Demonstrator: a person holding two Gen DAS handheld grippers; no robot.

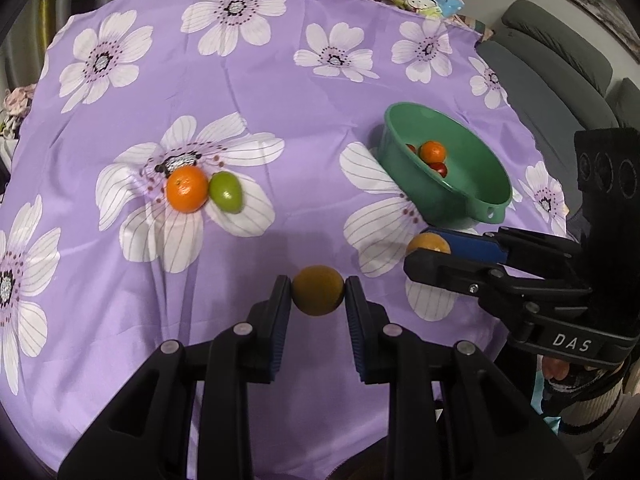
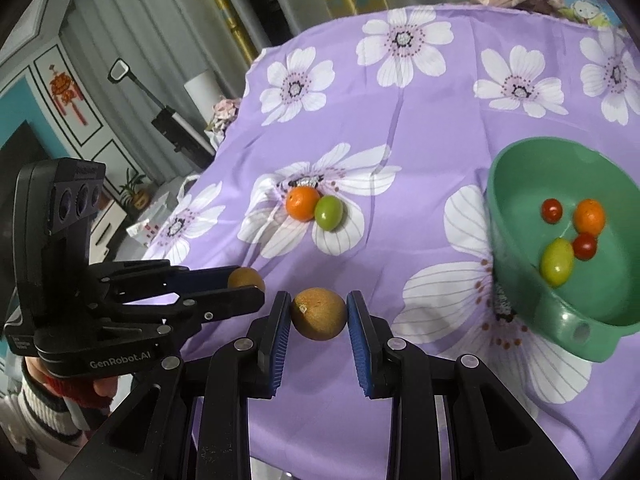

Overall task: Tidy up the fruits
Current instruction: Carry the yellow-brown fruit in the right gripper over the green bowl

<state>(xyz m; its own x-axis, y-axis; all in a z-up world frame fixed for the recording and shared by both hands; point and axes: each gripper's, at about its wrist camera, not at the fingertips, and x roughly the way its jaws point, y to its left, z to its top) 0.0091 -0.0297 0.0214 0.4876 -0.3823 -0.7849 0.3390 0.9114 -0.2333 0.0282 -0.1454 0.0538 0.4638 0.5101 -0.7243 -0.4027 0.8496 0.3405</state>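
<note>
My left gripper (image 1: 318, 290) is shut on a brownish-orange round fruit (image 1: 318, 291) and holds it above the near part of the purple flowered tablecloth (image 1: 280, 80). My right gripper (image 2: 319, 314) is shut on a second brownish round fruit (image 2: 319, 314). Each gripper shows in the other's view: the right one (image 1: 426, 250) with its fruit (image 1: 428, 243), the left one (image 2: 246, 284) with its fruit (image 2: 245, 278). An orange (image 1: 187, 189) and a green fruit (image 1: 226, 192) touch each other mid-table. A tilted green bowl (image 2: 520, 184) holds an orange, a green fruit and two small red fruits.
The bowl (image 1: 476, 200) sits at the right of the table, leaning toward me. A grey sofa (image 1: 560, 68) stands beyond the table's right edge. Clothes and a printed pouch (image 1: 428, 0) lie at the far edge. Curtains and a cabinet are at the left in the right wrist view.
</note>
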